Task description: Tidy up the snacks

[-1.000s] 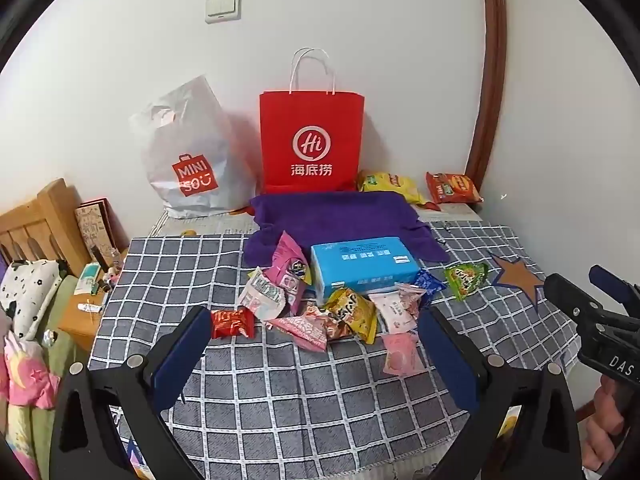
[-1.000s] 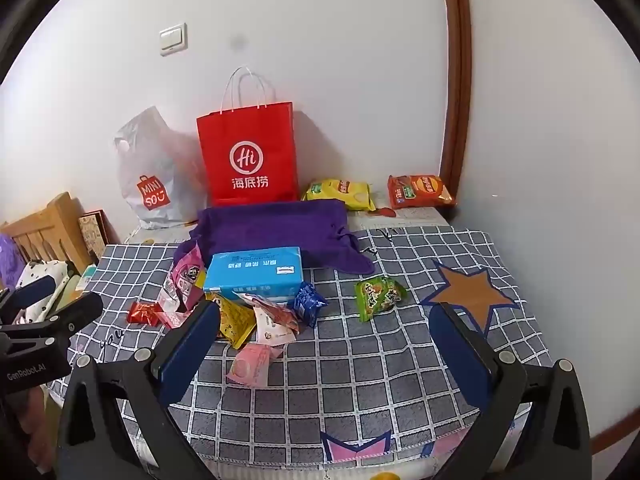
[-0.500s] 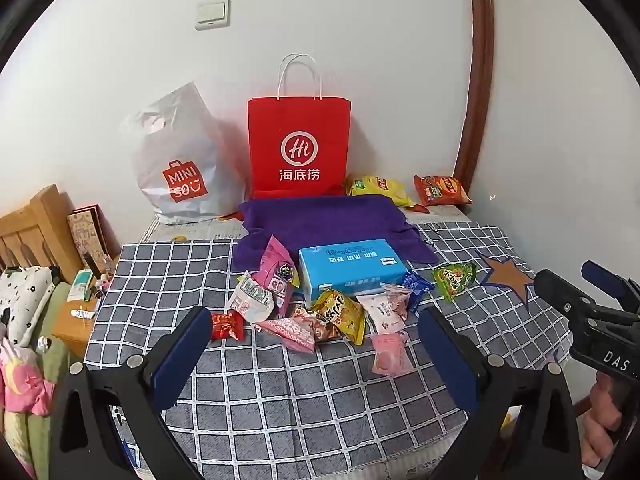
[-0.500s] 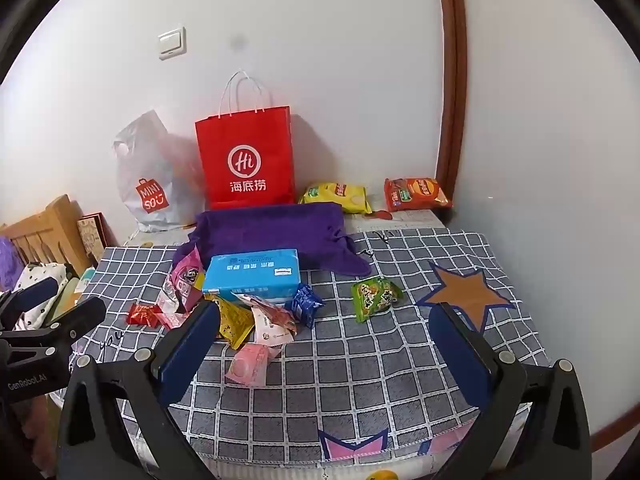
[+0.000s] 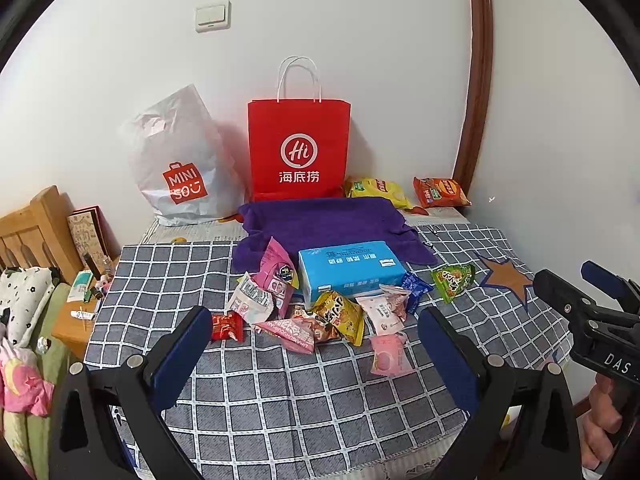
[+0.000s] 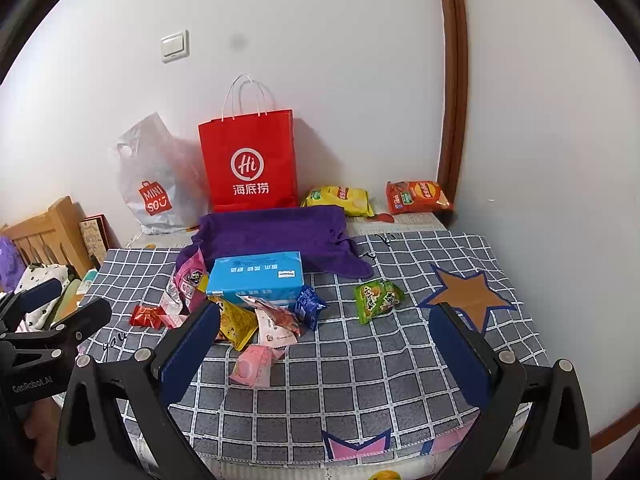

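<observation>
Several small snack packets lie in a heap on the checked cloth [image 5: 280,392] in front of a blue box [image 5: 350,270]: a pink round one [image 5: 386,354], a yellow one [image 5: 340,314], a red one [image 5: 226,326], a green one [image 5: 452,280]. In the right wrist view the blue box [image 6: 256,276], pink packet [image 6: 254,366] and green packet [image 6: 378,298] show too. My left gripper [image 5: 312,344] is open and empty, short of the heap. My right gripper [image 6: 324,340] is open and empty, above the cloth's near part.
A red paper bag [image 5: 299,152] and a white plastic bag [image 5: 180,160] stand against the wall. A purple towel [image 5: 328,220] lies behind the box. Yellow [image 5: 376,190] and orange [image 5: 440,192] chip bags lie at the back right. Bedding and a wooden headboard [image 5: 32,228] are at left.
Both grippers have drawn back and risen slightly; the table and heap look a little farther and lower in view. Both stay open and empty. Nothing on the table moved.
</observation>
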